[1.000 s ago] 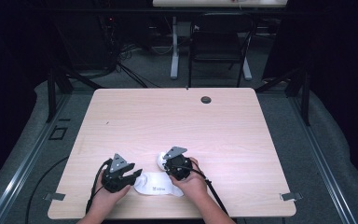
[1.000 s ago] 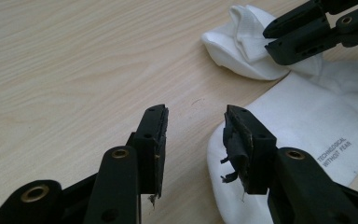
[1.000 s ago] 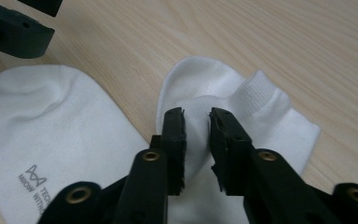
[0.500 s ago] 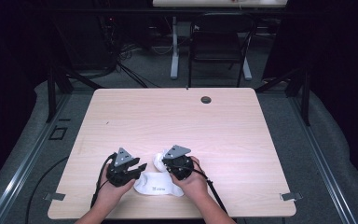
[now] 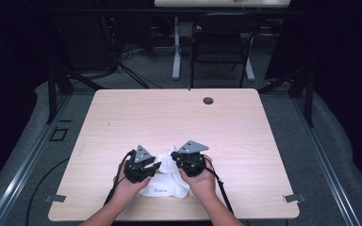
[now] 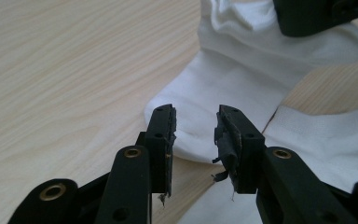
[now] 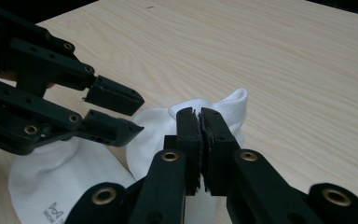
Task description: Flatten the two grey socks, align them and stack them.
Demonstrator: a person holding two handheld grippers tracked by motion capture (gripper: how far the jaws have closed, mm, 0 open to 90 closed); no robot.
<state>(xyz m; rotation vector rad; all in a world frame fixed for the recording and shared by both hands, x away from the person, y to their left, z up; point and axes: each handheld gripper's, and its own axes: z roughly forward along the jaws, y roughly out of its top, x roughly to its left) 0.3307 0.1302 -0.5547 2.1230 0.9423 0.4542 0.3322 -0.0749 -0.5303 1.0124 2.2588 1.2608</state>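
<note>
While clamped tight on the bunched cuff of one white sock (image 7: 214, 109), right gripper (image 7: 200, 122) holding that end raised off the light wooden table (image 5: 179, 117) near its front edge, as seen in the right gripper view. Left gripper (image 6: 193, 128) part open with jaws just closing in, pads astride the rounded edge of the same sock but not pressing it, as seen in the left gripper view. Second white sock (image 5: 162, 188), printed with a small logo, lying flat just beneath and partly under the first, between both hands in the high view.
</note>
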